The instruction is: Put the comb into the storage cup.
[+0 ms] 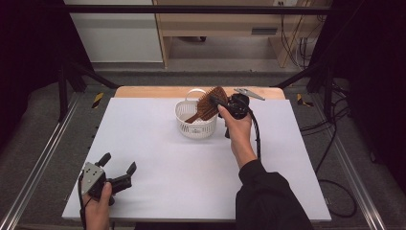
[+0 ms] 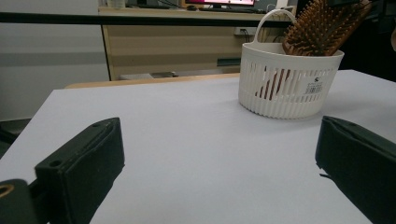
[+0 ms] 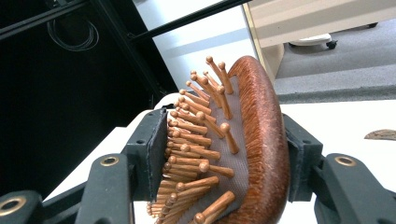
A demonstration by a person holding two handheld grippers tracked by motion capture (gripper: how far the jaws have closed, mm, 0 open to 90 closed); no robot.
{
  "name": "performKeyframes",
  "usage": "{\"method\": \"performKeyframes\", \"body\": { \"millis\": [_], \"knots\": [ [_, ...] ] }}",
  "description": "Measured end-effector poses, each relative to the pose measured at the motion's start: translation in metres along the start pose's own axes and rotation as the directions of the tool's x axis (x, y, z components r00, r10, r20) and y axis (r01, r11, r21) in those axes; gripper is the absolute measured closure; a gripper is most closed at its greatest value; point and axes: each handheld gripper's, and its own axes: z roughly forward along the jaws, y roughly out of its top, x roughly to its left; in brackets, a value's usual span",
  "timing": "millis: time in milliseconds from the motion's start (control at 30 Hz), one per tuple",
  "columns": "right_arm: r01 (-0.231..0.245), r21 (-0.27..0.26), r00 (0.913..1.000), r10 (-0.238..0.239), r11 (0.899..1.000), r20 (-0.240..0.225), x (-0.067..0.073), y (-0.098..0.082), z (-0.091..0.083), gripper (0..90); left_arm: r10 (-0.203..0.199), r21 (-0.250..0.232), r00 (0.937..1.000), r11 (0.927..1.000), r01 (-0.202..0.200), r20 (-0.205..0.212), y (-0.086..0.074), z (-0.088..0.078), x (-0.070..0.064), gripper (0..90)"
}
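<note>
White tabletop (image 1: 158, 158), wooden desk (image 1: 215, 24) behind — grey floor (image 1: 43, 143)

- The left gripper (image 1: 115, 168), at the lower left of the high view, has its jaws spread wide.
- The right gripper (image 1: 216, 103), at upper centre, has its jaws closed around something, forearm stretched forward.

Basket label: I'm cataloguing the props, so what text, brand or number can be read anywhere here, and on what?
White sticker on the basket: barcode and small print, too small to read.
Hairbrush, right gripper, left gripper: no writing to be seen.
No other text can be read.
</note>
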Motion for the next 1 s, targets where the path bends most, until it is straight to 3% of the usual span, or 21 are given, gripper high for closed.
{"method": "performKeyframes", "body": {
  "millis": [1000],
  "knots": [
    [-0.004, 0.007, 1.0, 0.004, 1.0, 0.009, -0.0055, -0.0006, -0.0009, 41.8, 0.0, 0.0, 1.0, 1.0, 0.0, 0.001, -0.0001, 0.0, -0.0002, 1.3]
  ]
}}
